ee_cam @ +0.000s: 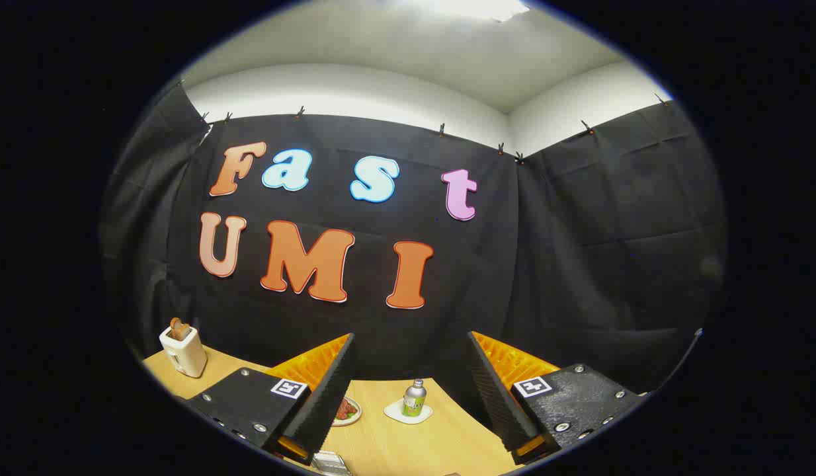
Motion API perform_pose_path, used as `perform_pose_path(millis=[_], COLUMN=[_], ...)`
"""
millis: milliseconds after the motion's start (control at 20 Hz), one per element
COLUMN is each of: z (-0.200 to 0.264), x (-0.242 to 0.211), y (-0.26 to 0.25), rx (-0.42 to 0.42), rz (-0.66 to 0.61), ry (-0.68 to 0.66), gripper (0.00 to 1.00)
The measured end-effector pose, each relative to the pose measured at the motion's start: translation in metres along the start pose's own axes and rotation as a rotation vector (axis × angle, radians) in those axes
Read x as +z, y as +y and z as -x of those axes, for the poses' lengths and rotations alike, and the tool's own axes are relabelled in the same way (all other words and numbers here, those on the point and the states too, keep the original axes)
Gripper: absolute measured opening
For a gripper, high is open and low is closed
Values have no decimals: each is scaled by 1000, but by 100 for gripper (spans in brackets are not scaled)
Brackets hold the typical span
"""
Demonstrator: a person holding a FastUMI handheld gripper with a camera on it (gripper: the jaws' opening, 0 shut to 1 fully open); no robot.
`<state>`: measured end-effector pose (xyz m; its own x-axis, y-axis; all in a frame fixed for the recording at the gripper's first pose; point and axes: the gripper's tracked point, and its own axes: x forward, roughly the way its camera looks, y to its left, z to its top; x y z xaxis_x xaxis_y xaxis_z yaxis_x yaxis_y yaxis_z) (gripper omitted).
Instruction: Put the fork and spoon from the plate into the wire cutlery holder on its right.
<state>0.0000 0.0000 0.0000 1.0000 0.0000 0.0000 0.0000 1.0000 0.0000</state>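
Wooden table (395,449) lies under your spread, empty fingers (411,396).
Between them, farther off, a bottle (414,398) stands upright; fork and spoon's direction cannot be told.

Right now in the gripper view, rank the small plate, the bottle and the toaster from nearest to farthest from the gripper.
The gripper is open, its fingers holding nothing.
1. Small plate: on the table beside the left finger's inner face, partly hidden by it.
2. Bottle: on a white coaster between the fingers, just ahead; close to the plate in range, so this order is tentative.
3. Toaster: far left, by the wall.
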Motion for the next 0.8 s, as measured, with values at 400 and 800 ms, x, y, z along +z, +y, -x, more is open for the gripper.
perform_pose_path(millis=[400, 800], z=[-9, -12], x=[16, 30], y=[17, 68], rx=[58, 155], rz=[-50, -82], ry=[-53, -75], gripper=[98, 97])
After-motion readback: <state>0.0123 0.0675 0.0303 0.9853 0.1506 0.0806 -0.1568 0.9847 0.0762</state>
